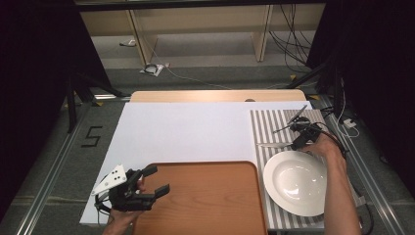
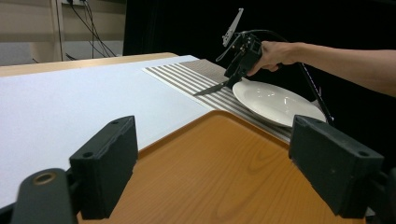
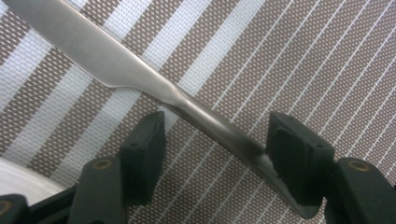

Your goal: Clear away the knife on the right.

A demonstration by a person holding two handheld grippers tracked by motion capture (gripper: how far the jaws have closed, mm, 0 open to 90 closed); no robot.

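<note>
A steel table knife lies on the striped placemat just beyond the white deep plate. My right gripper is down at its handle end, open. In the right gripper view the knife runs diagonally between the two spread jaws, its handle close against the right one, and my right gripper is not closed on it. My left gripper hovers open and empty over the near left corner of the wooden tray. The left gripper view shows the knife and the right gripper beside the plate.
A white board covers most of the table. The tray lies bare in front of my left gripper. The placemat reaches the table's right edge. Cables and shelf legs stand on the floor beyond the far edge.
</note>
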